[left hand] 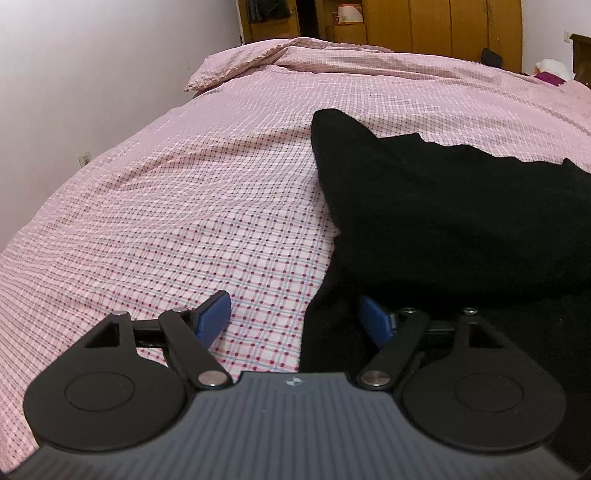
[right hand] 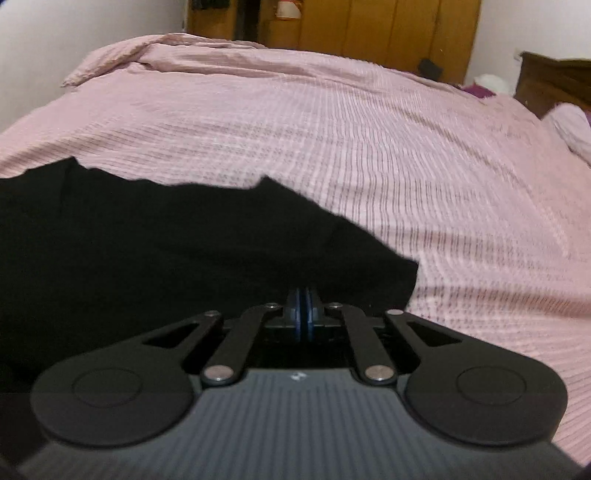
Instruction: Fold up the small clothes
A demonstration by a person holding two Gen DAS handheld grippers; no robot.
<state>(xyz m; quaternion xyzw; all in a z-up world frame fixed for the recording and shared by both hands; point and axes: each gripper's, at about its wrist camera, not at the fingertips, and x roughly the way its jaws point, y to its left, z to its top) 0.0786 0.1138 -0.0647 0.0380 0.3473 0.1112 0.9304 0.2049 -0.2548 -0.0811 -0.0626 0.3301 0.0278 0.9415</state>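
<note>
Left claw (left hand: 295, 321) gapes over black garment (left hand: 443, 221); right claw (right hand: 303, 314) pinched shut.

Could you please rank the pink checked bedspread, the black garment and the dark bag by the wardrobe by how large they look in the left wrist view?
1. pink checked bedspread, filling most of the view.
2. black garment.
3. dark bag, tiny, but far off, so its true size stays unsure.

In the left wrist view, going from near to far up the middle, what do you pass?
Left tongs, standing open → black garment → pink checked bedcover → bunched fold of cover at the far edge → wooden wardrobe.
</note>
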